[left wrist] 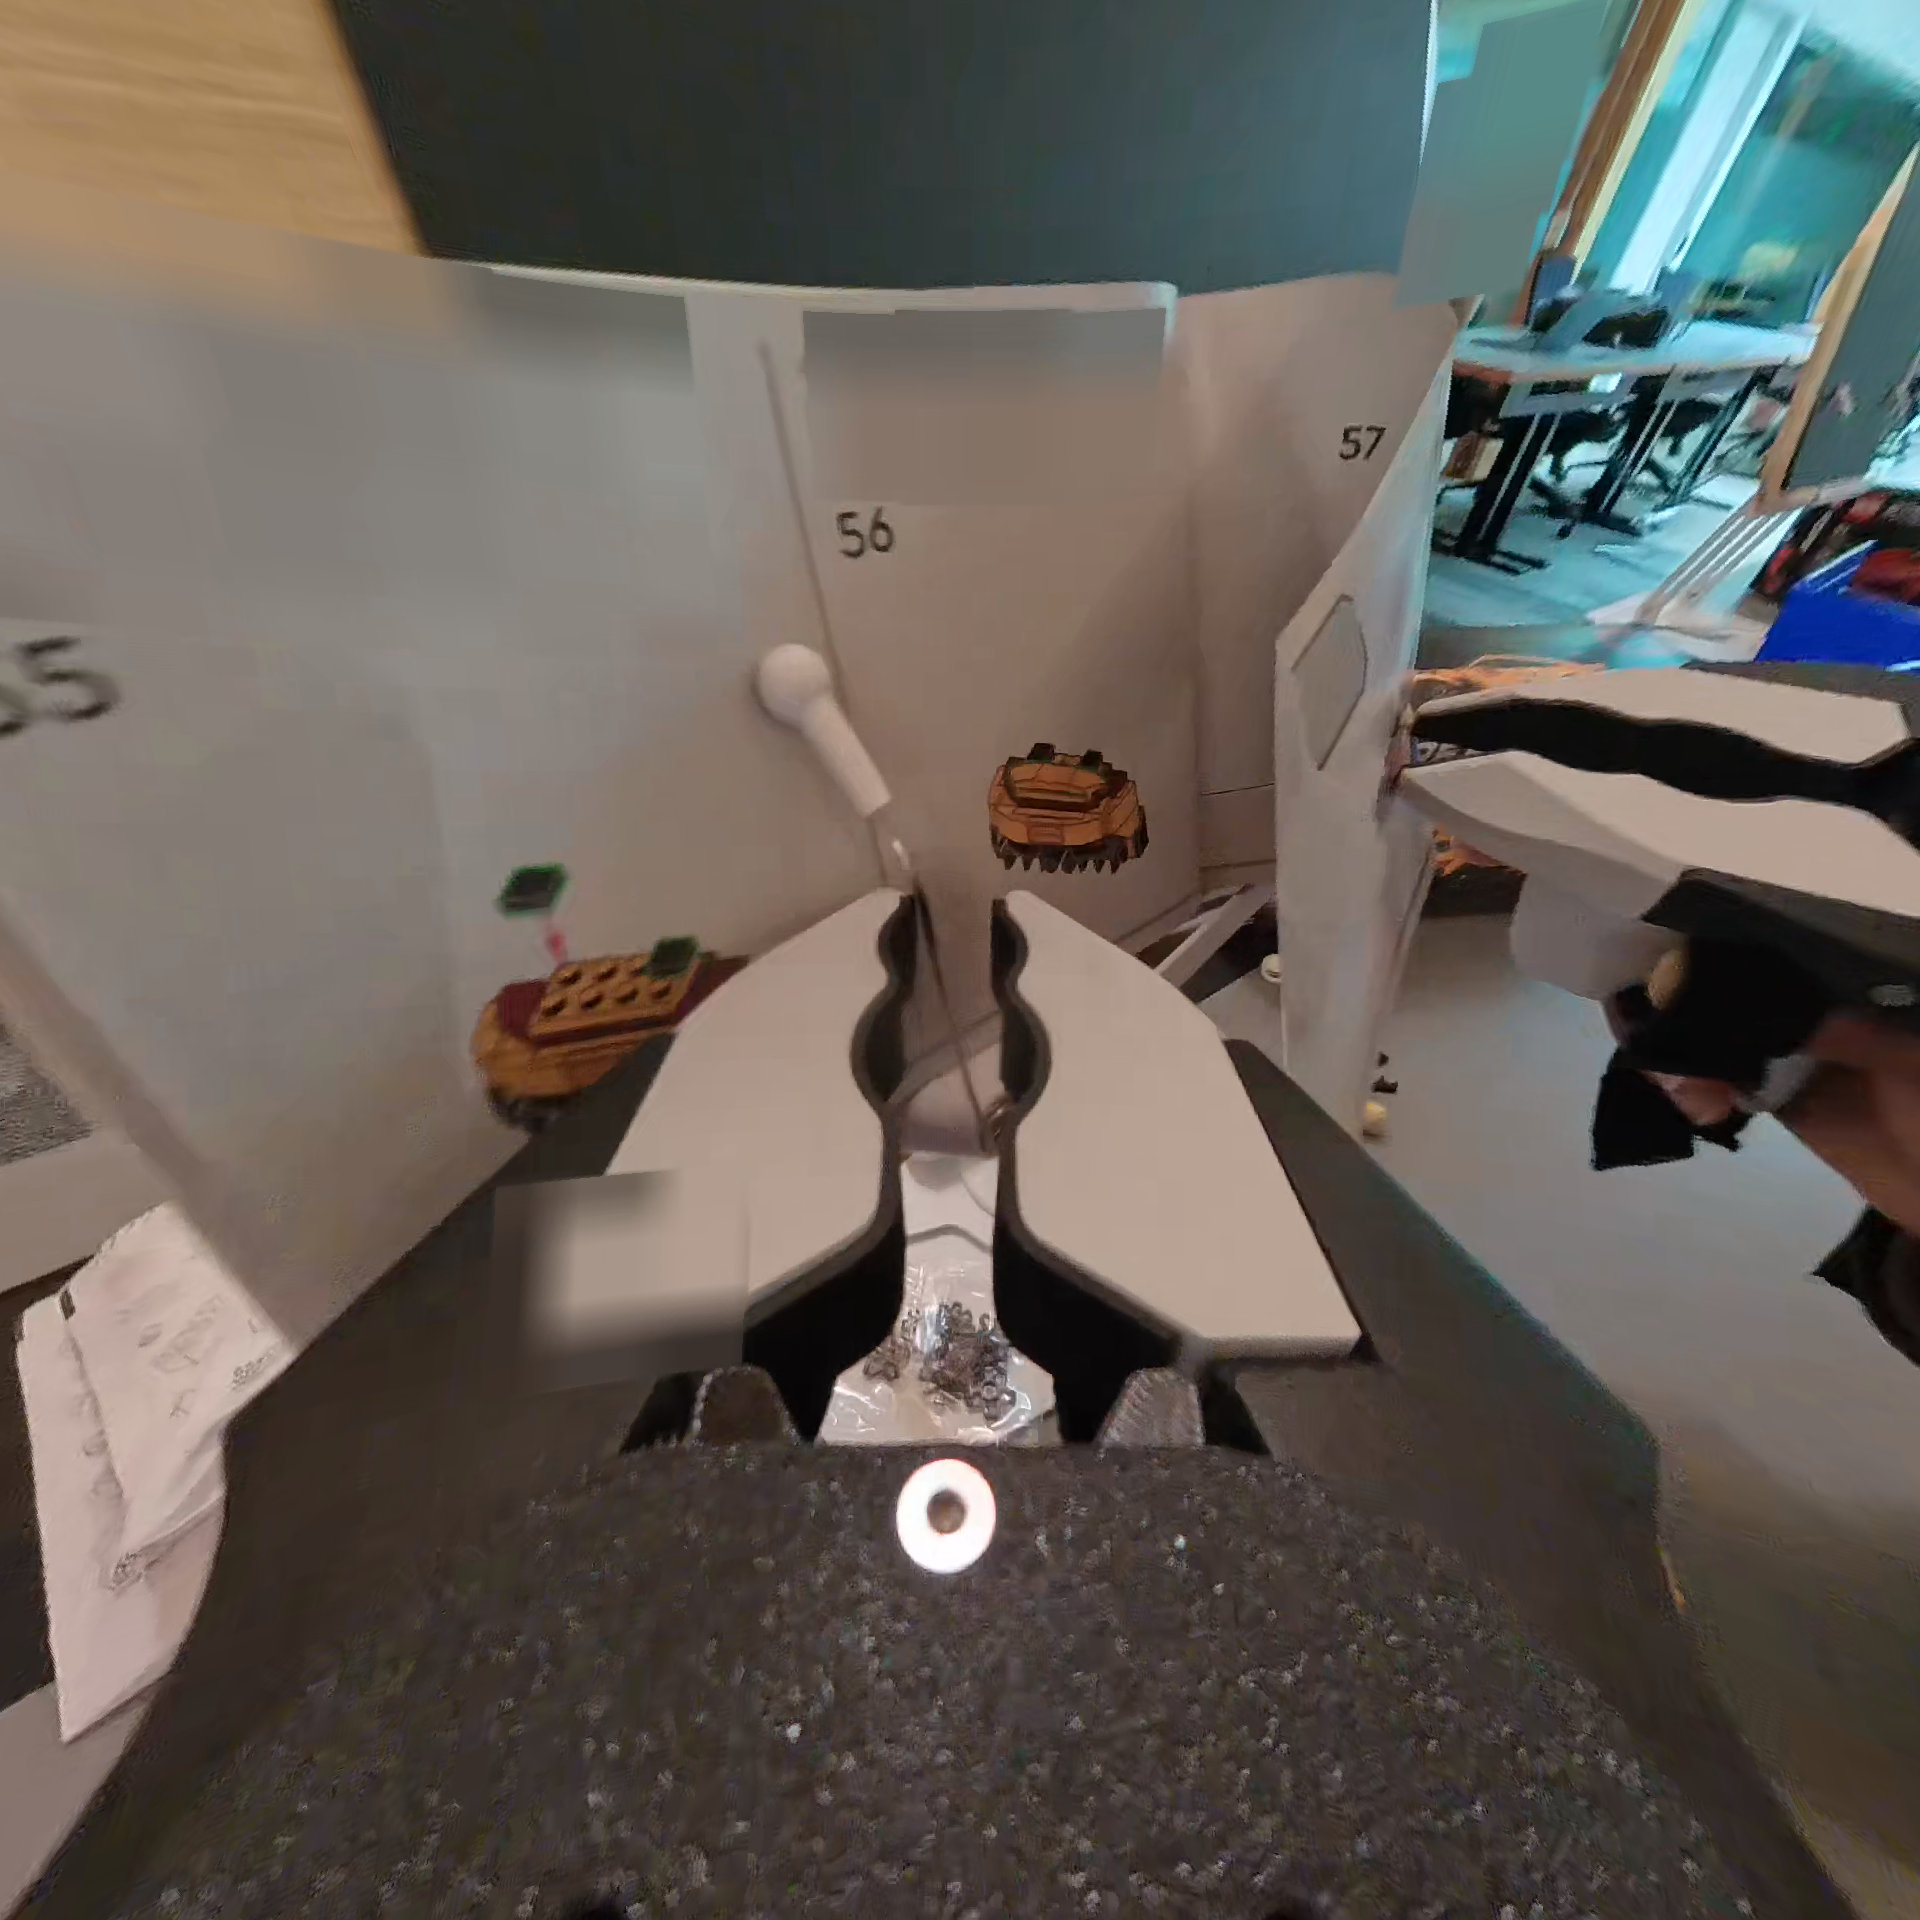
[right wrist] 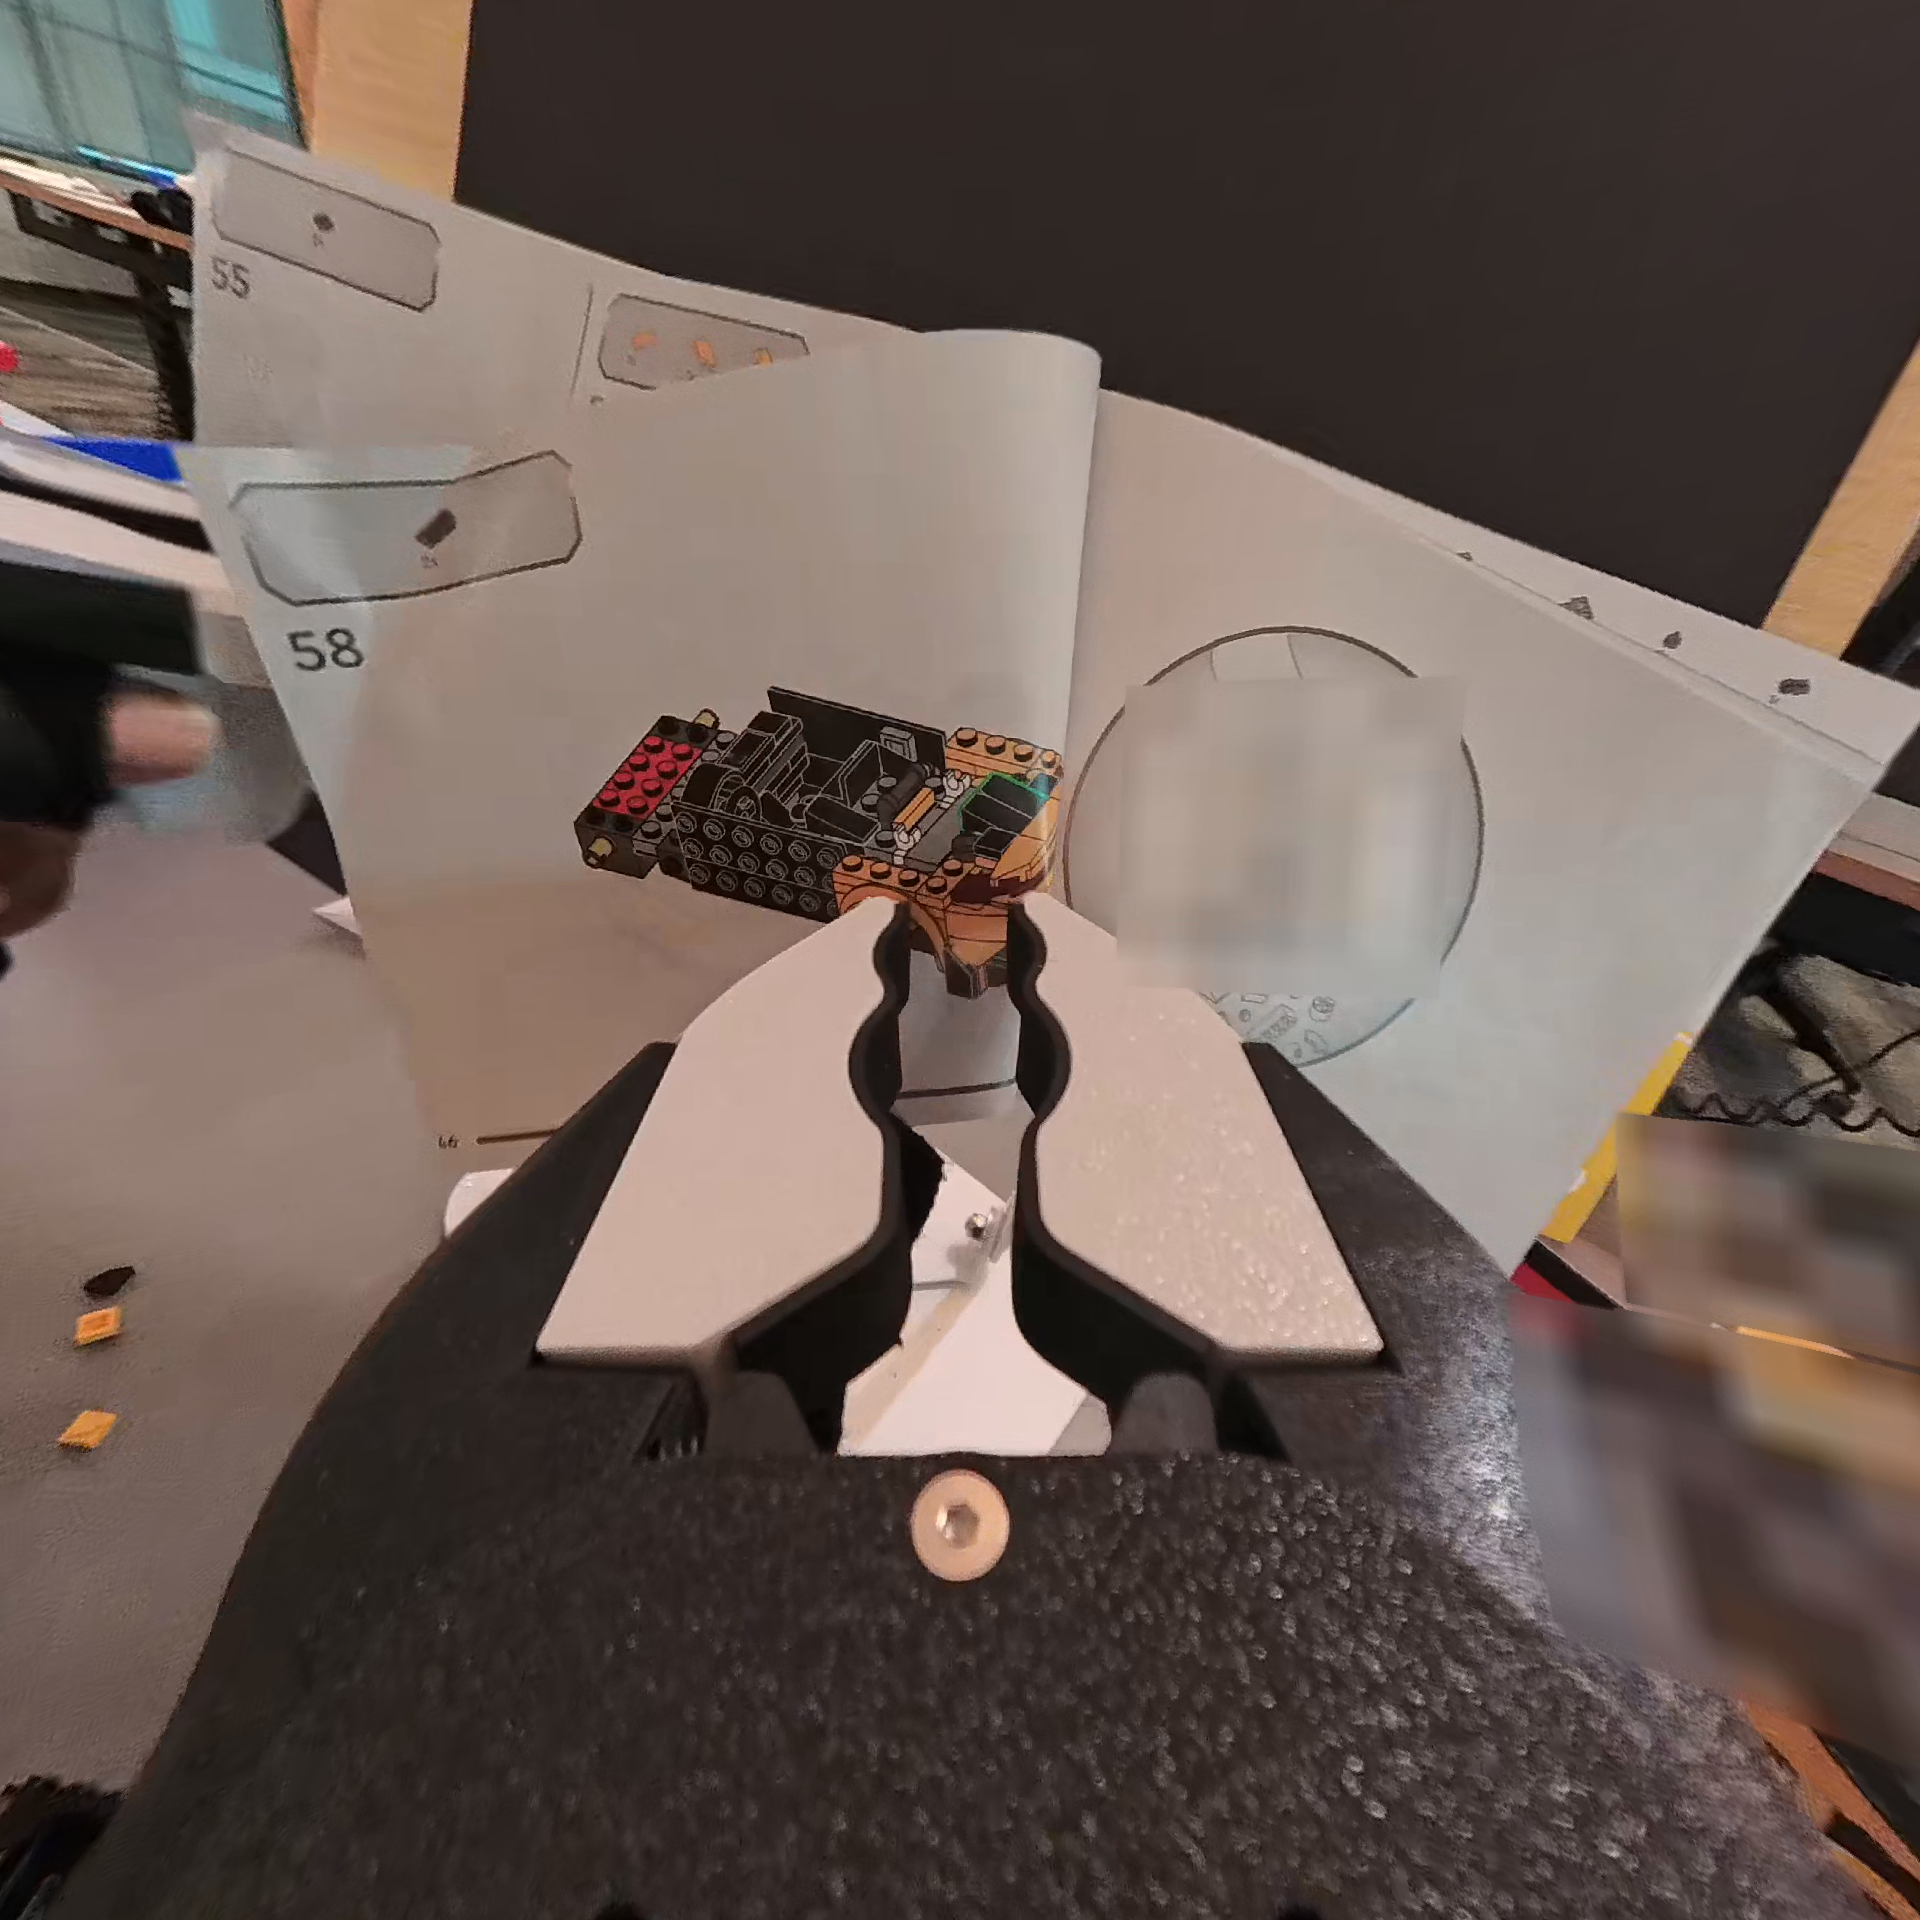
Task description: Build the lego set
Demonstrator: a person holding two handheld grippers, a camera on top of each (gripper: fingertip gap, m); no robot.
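The instruction booklet [left wrist: 1039, 644] stands upright and open on a white stand, held by a white clip arm [left wrist: 821, 717]. My left gripper [left wrist: 956, 909] points at the booklet's middle pages, jaws a narrow gap apart and empty, with the stand's thin wire behind the gap. My right gripper [left wrist: 1401, 750] reaches in from the right, its tips at a lifted, curled page [right wrist: 727, 540] that bears a printed car model. In the right wrist view this gripper [right wrist: 958, 906] has its jaws a narrow gap apart, just in front of that page. No built model is in view.
Loose pieces lie on the grey table at left: a black one [right wrist: 109, 1280] and two orange tiles [right wrist: 99, 1325] [right wrist: 88, 1429]. A clear bag of small dark parts [left wrist: 945, 1351] lies under my left gripper. A folded paper sheet [left wrist: 114, 1455] lies at left. Dark panels stand behind the booklet. Spacing between my two grippers at the tips: around 12 cm.
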